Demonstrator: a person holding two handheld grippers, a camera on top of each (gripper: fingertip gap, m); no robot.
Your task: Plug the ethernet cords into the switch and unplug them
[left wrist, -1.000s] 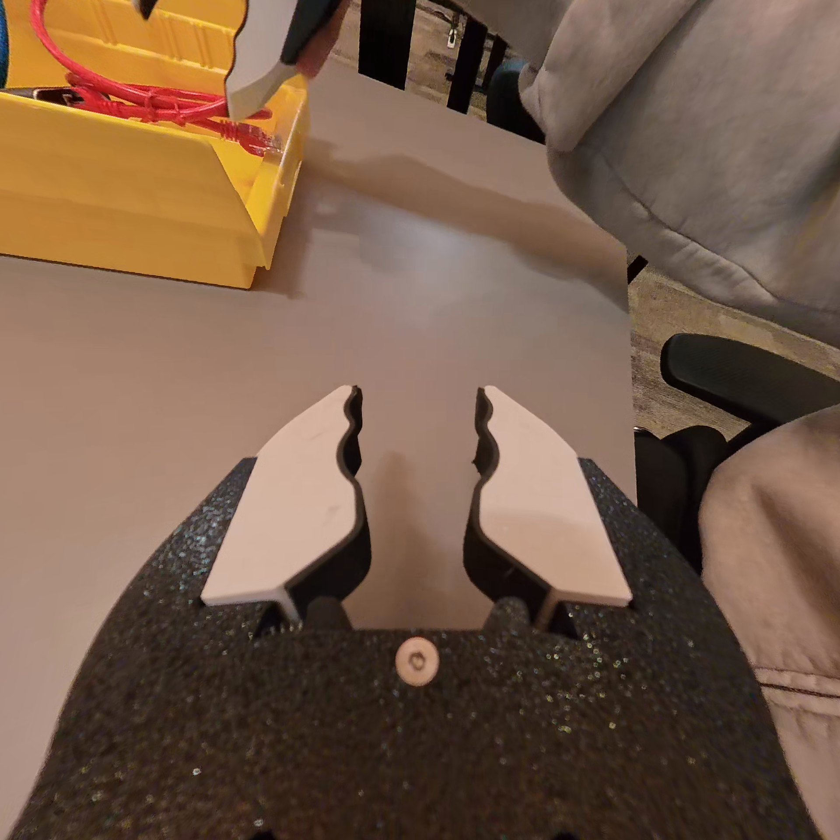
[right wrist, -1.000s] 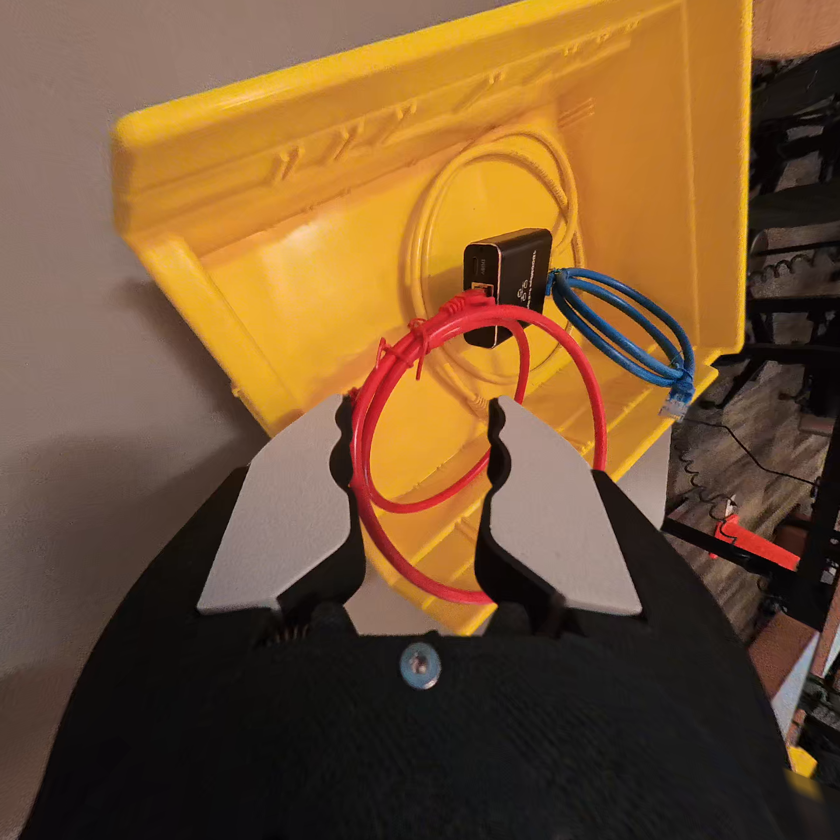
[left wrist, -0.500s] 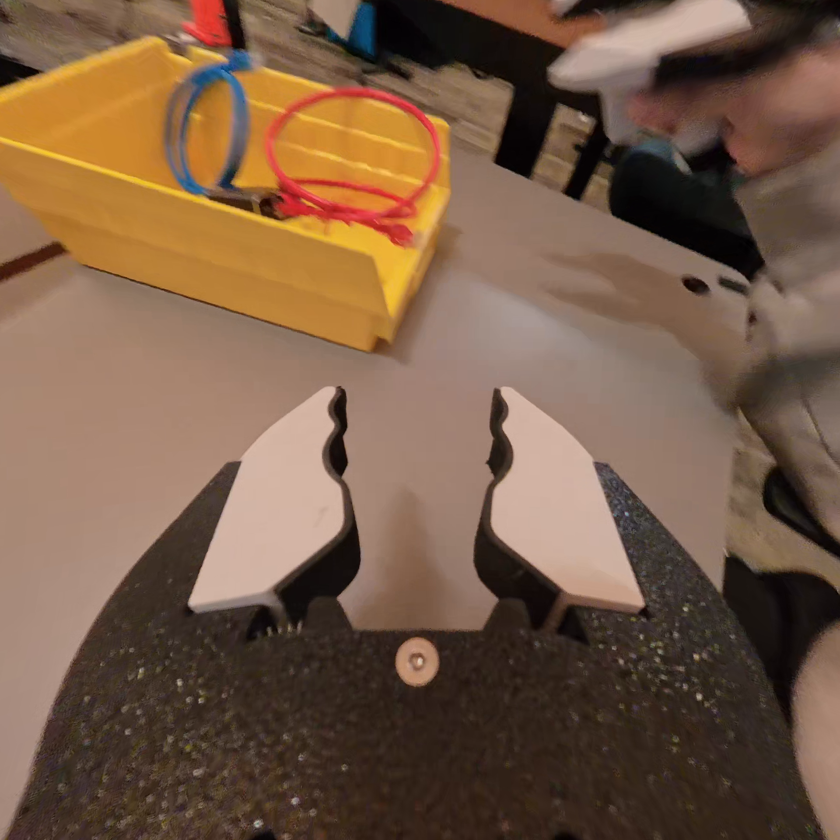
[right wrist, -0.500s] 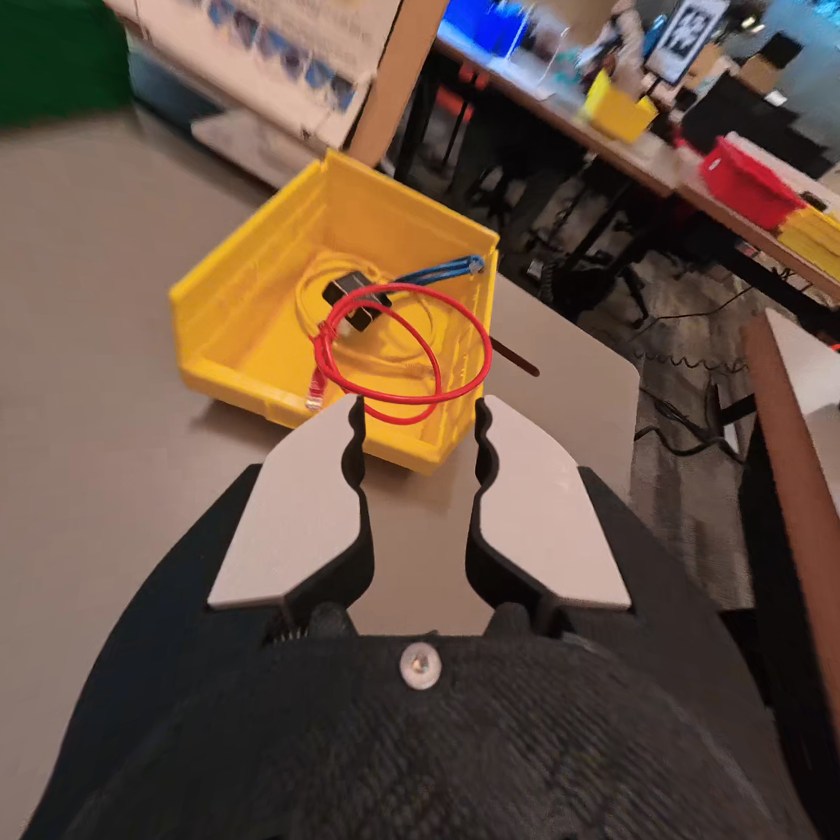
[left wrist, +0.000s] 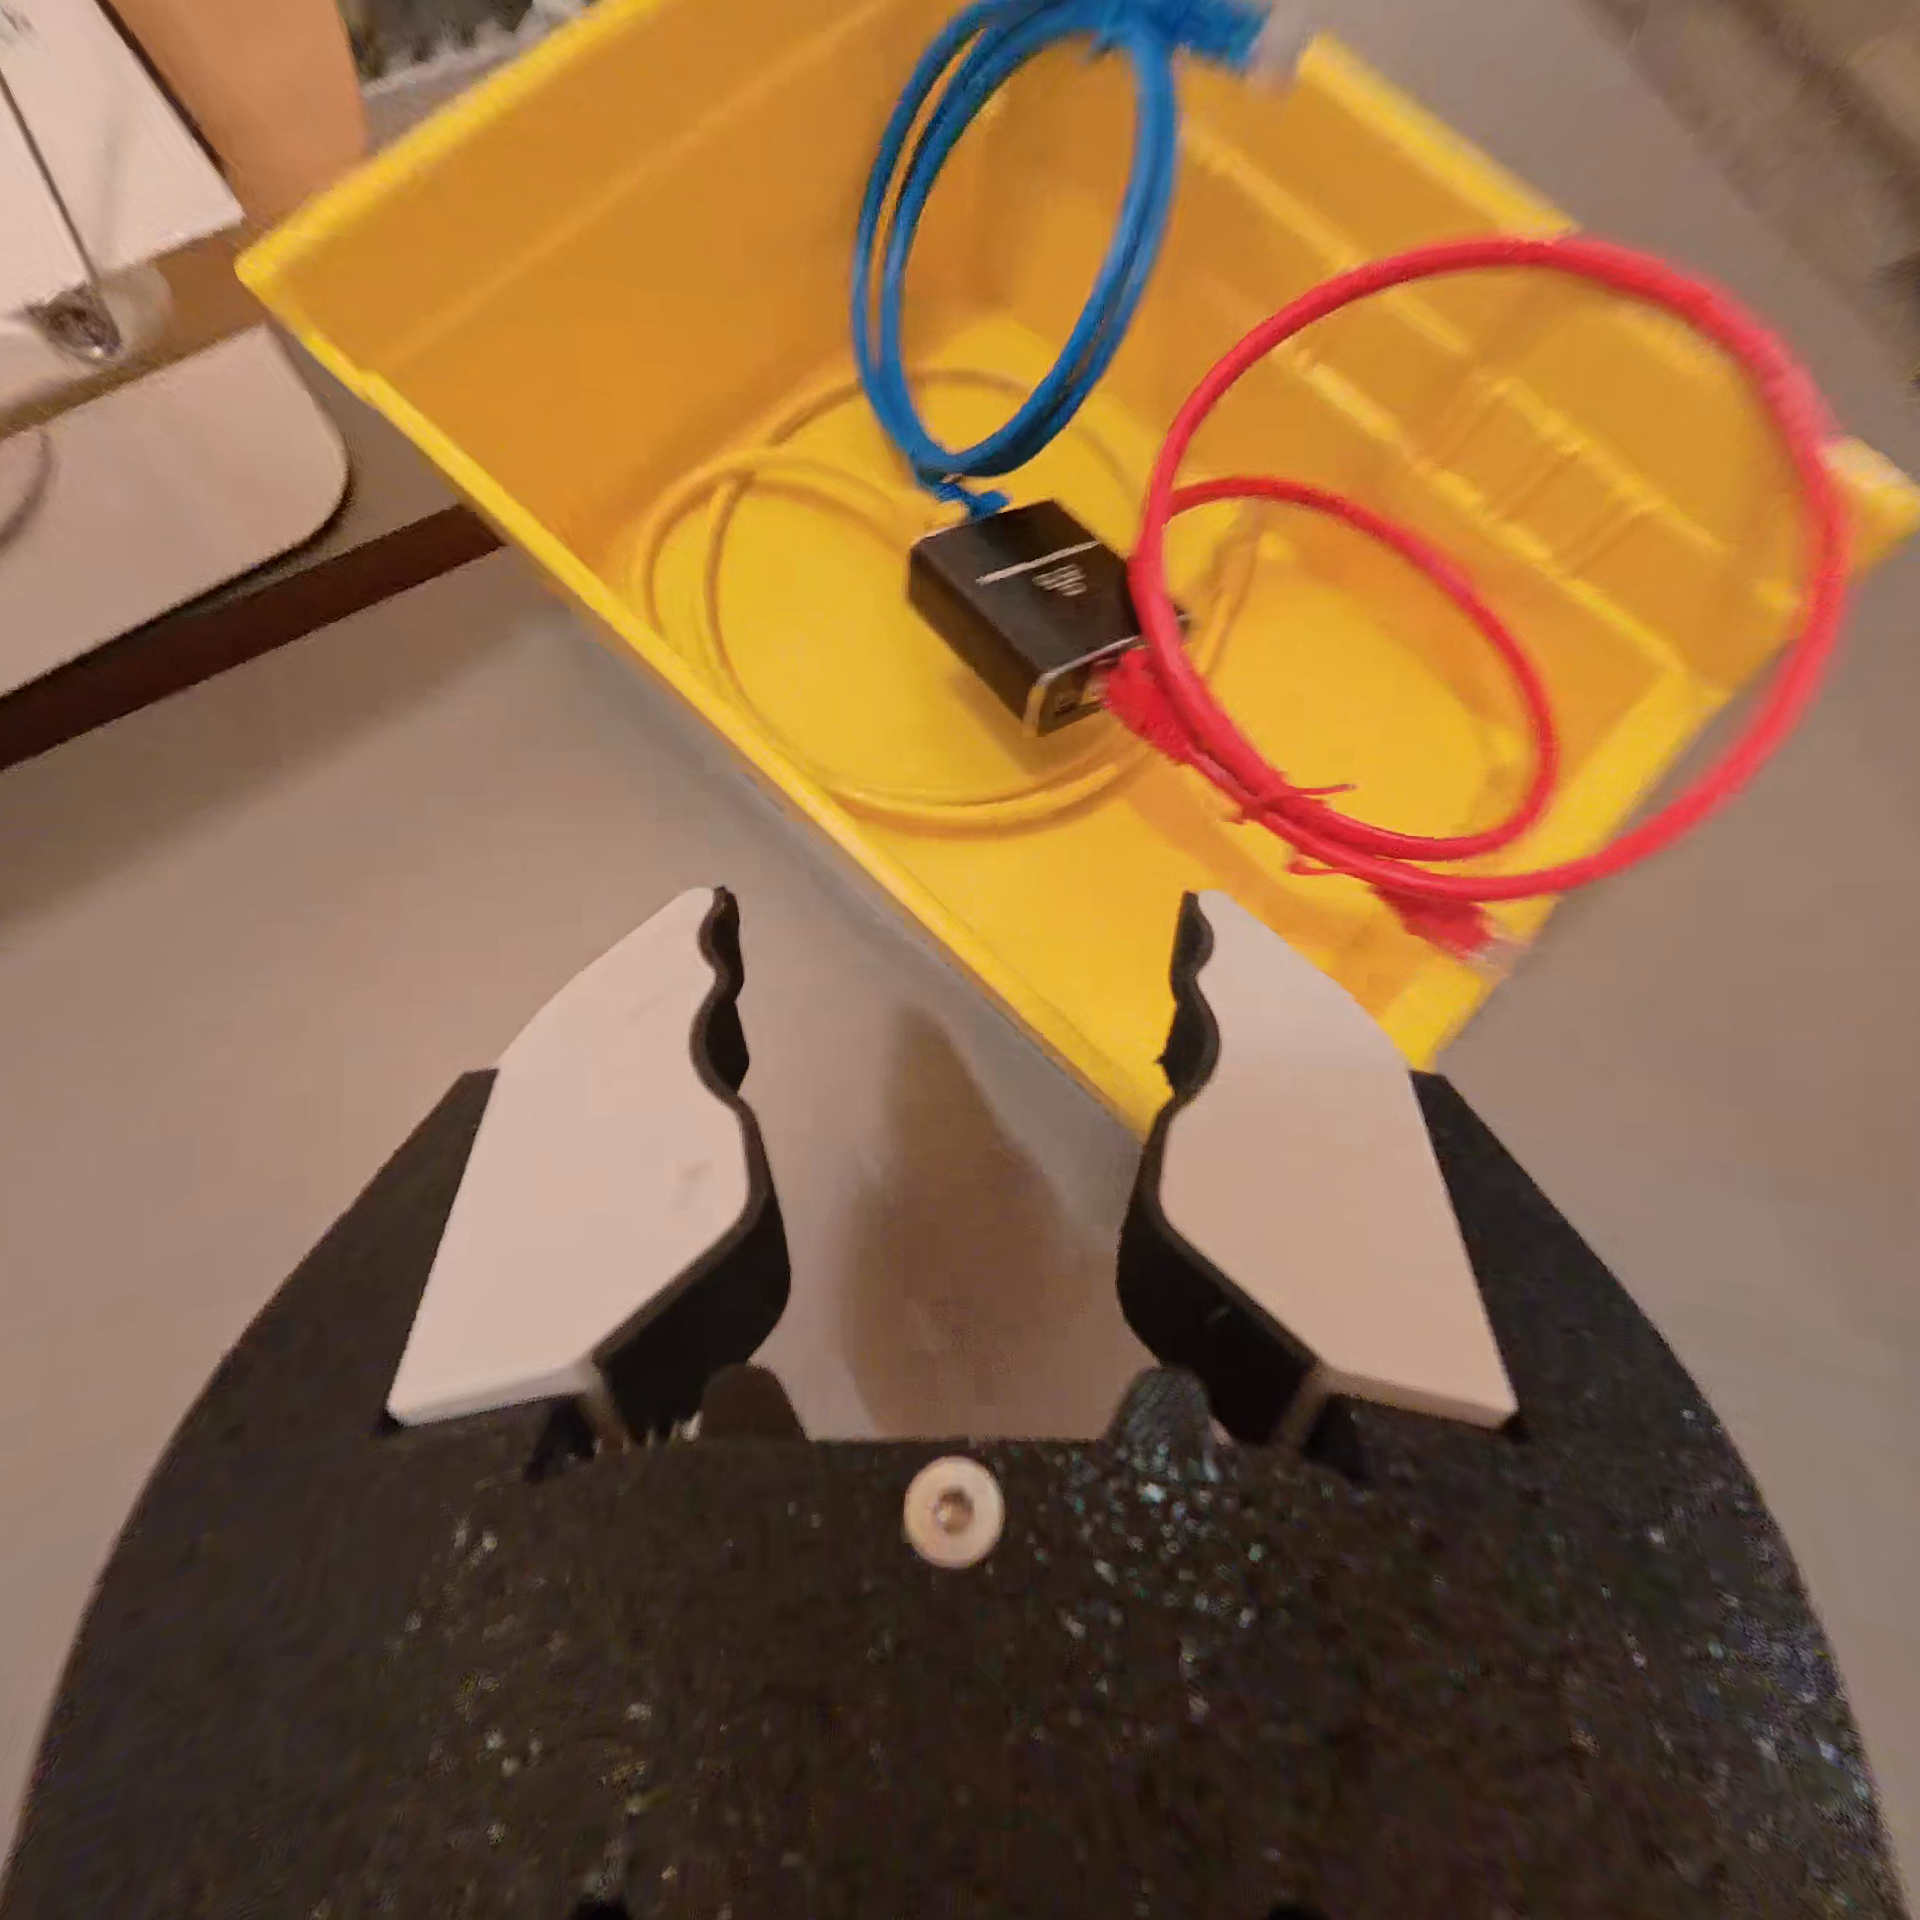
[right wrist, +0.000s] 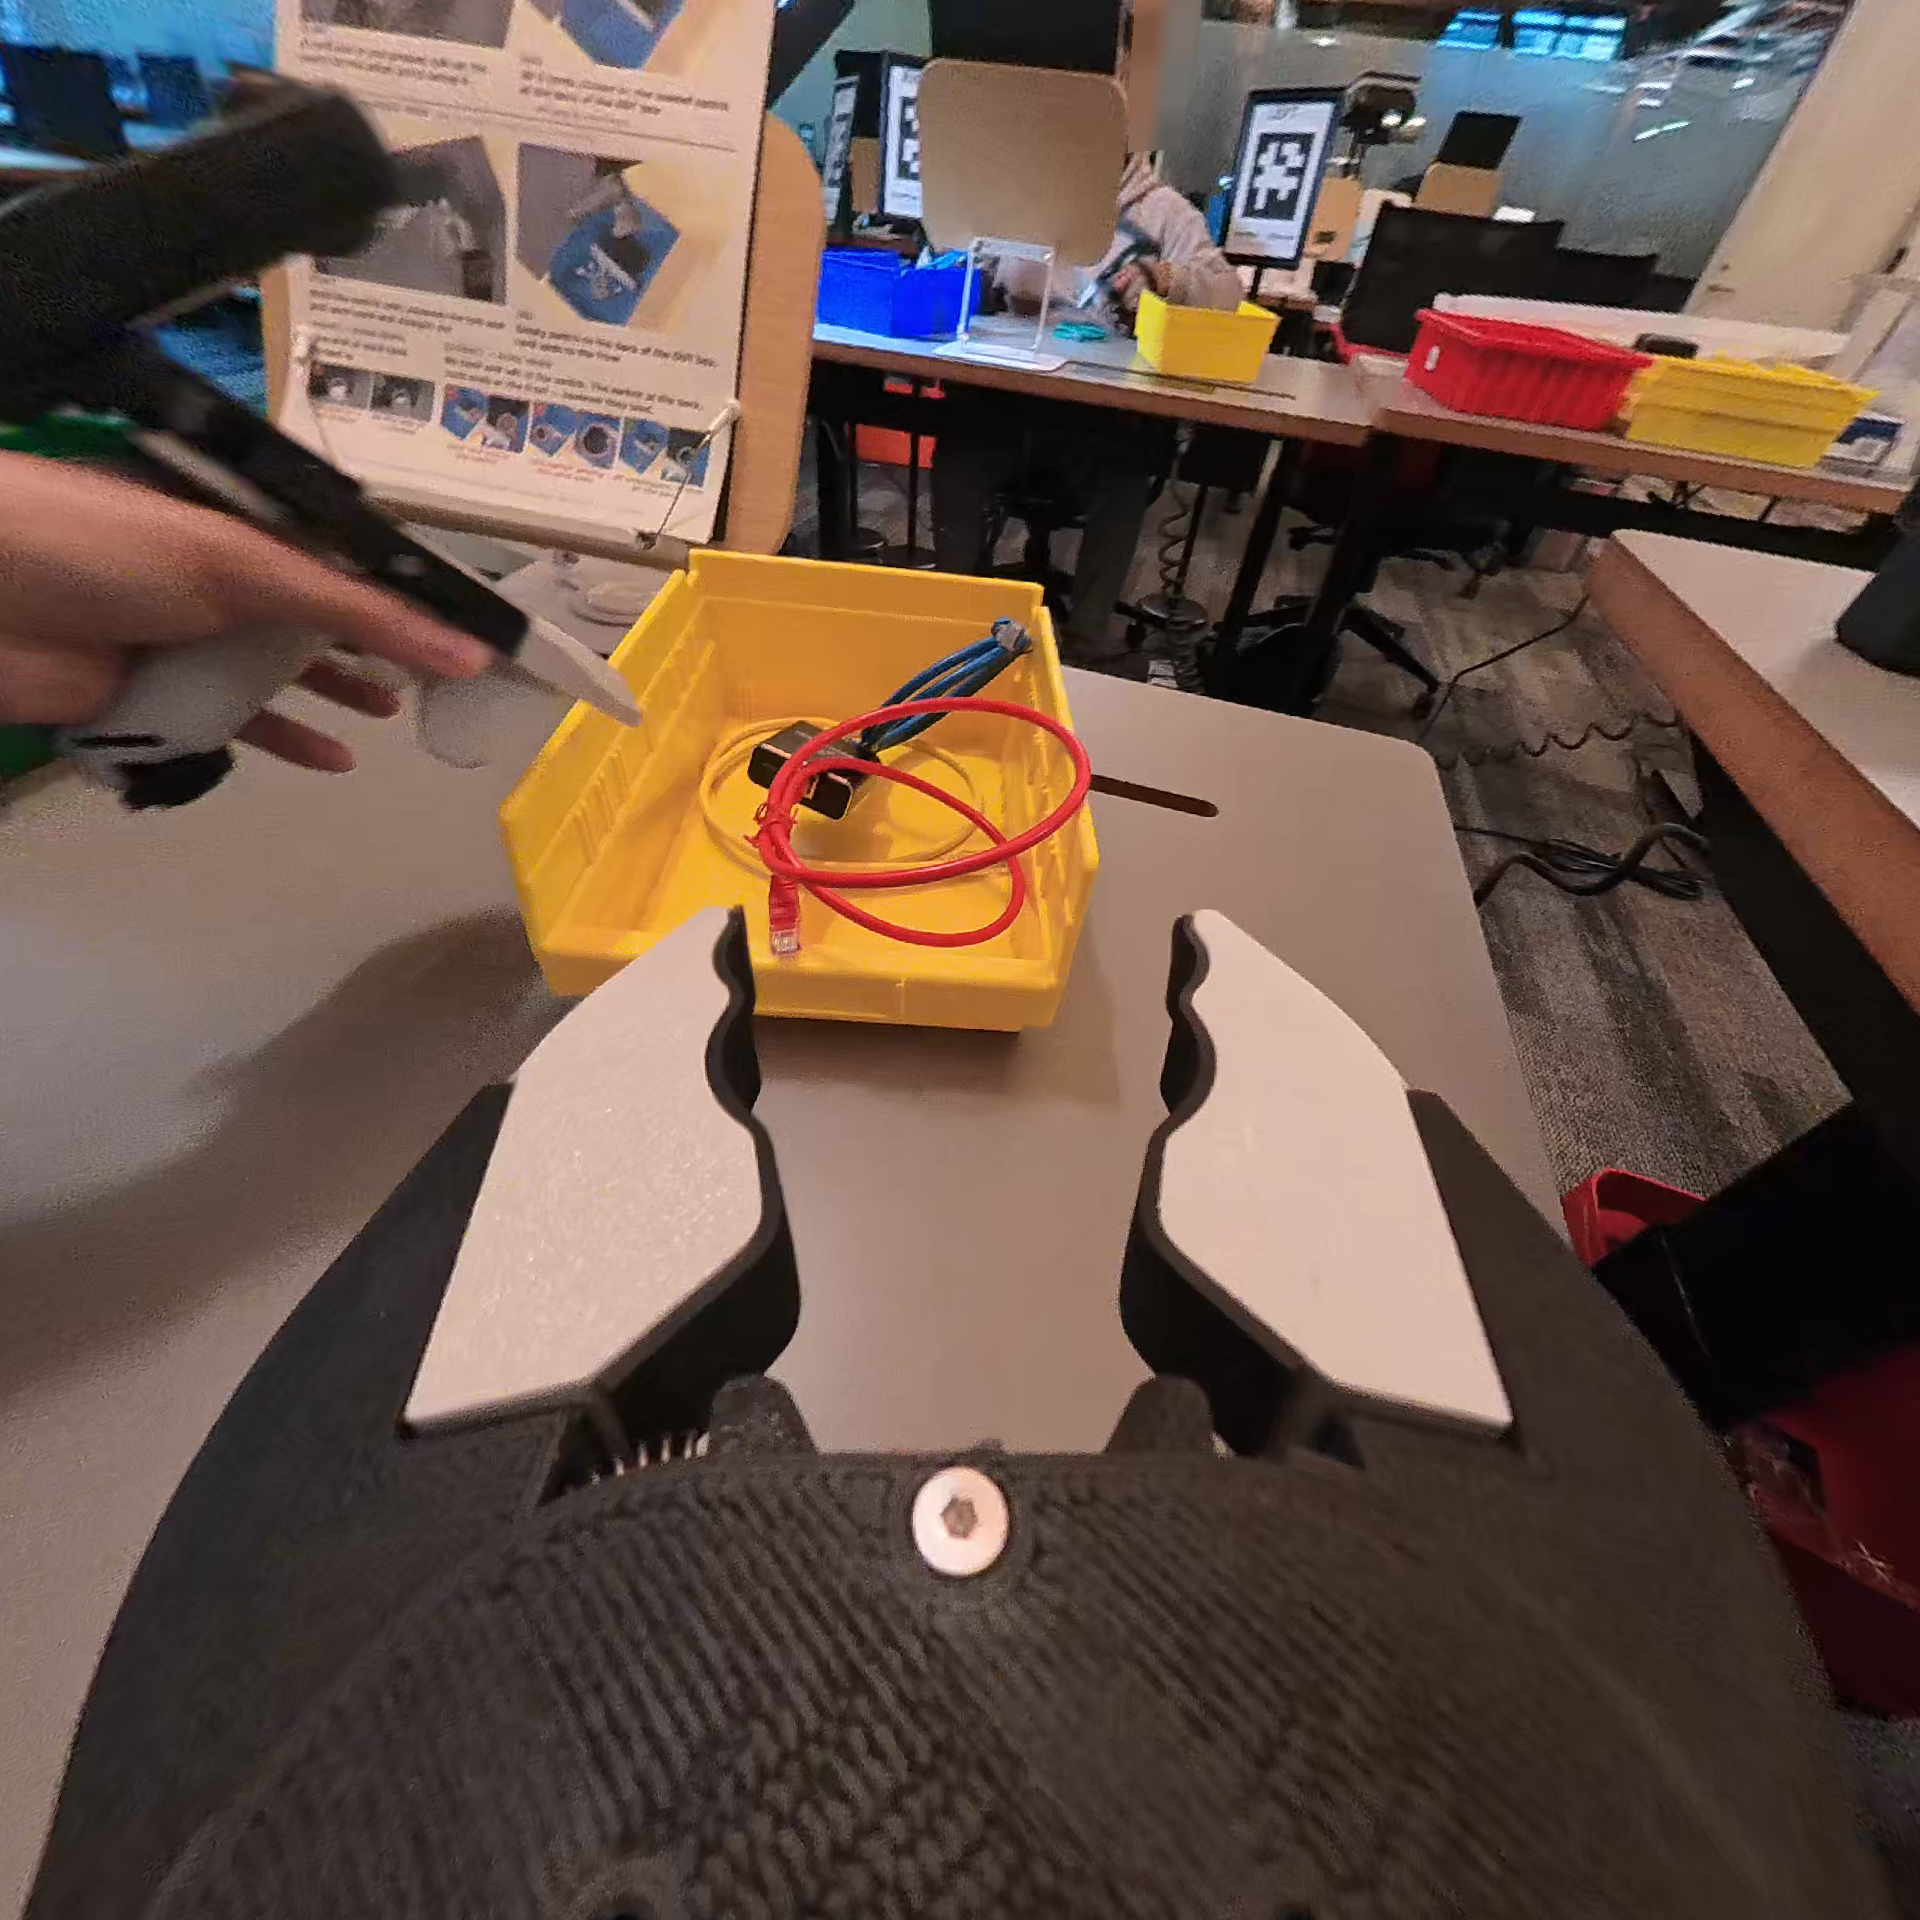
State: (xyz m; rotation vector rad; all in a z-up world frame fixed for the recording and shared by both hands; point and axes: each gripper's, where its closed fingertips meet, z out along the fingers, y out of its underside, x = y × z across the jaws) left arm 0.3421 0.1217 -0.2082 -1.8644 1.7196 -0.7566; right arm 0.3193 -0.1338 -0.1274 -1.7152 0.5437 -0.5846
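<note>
A yellow bin (left wrist: 582,343) (right wrist: 894,997) on the grey table holds a small black switch (left wrist: 1023,613) (right wrist: 800,774), a coiled red cord (left wrist: 1683,810) (right wrist: 935,821), a coiled blue cord (left wrist: 914,208) (right wrist: 951,665) and a yellow cord (left wrist: 707,665) (right wrist: 717,821). One end of the red cord and one end of the blue cord sit at the switch. A loose red plug (right wrist: 784,920) lies near the bin's front wall. My left gripper (left wrist: 956,925) is open and empty, just before the bin; it also shows at the bin's left rim in the right wrist view (right wrist: 582,675). My right gripper (right wrist: 956,935) is open and empty, short of the bin.
A hand (right wrist: 156,613) holds the left gripper at the left. A board with printed sheets (right wrist: 520,260) stands behind the bin. A slot (right wrist: 1153,800) is cut in the table right of the bin. Other tables with bins and a seated person are farther back. About 10 cm separates my left fingertips from the loose red plug (right wrist: 784,920). It turns up in the left wrist view (left wrist: 1488,930) as well.
The left gripper swung toward the bin and now looks down into it. The right gripper pulled back from the bin and rose, and its jaws opened wider. The red cord stays in the bin.
</note>
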